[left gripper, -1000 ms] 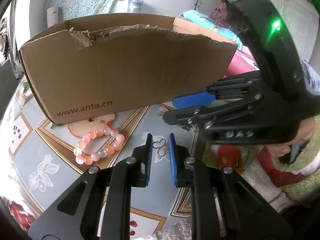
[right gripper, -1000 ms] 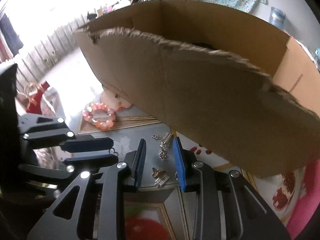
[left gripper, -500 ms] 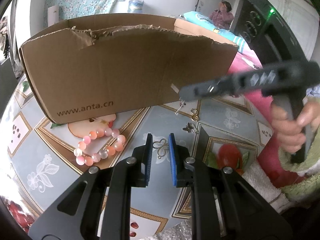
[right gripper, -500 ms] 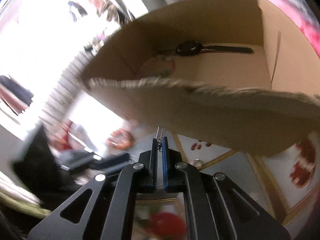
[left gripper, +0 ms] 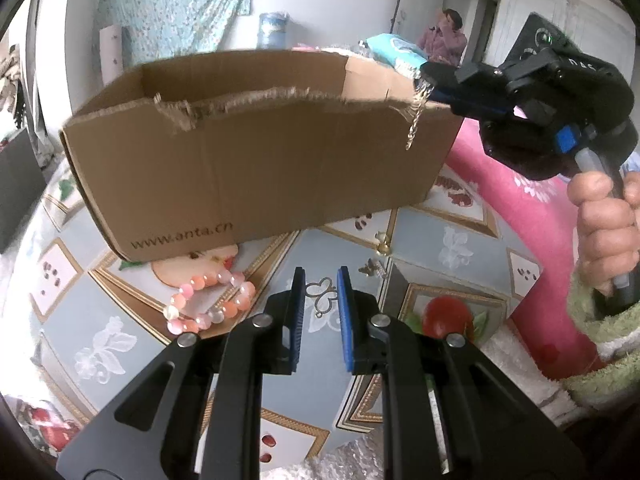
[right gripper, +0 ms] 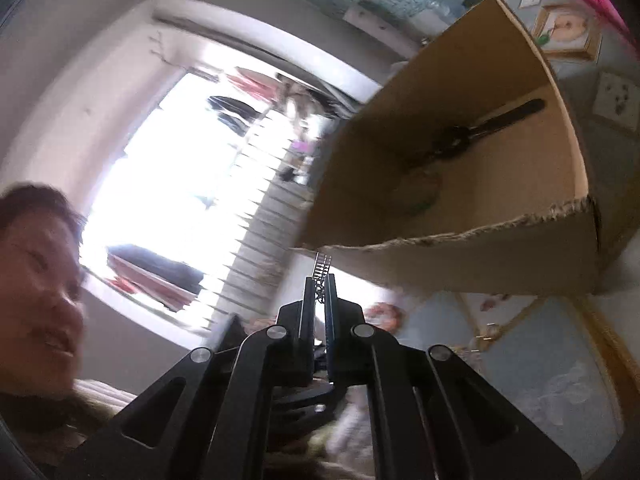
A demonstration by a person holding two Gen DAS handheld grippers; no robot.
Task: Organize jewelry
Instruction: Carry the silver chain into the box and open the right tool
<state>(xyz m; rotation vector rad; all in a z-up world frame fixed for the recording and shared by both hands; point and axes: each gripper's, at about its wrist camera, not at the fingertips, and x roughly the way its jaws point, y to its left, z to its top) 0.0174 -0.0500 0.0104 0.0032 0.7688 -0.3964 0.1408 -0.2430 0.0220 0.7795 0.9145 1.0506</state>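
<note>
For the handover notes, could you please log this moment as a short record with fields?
Right gripper: shut on a dangling earring, at the cardboard box rim
Left gripper: slightly apart, holding nothing, over the table
In box: black watch
On table: pink bead bracelet, butterfly charm, small earrings

Desk (left gripper: 460, 240) with patterned cloth carries: cardboard box (left gripper: 256, 168), pink bead bracelet (left gripper: 210, 304) just beside its front wall, butterfly charm (left gripper: 324, 300), small gold pieces (left gripper: 374, 266) nearby.
</note>
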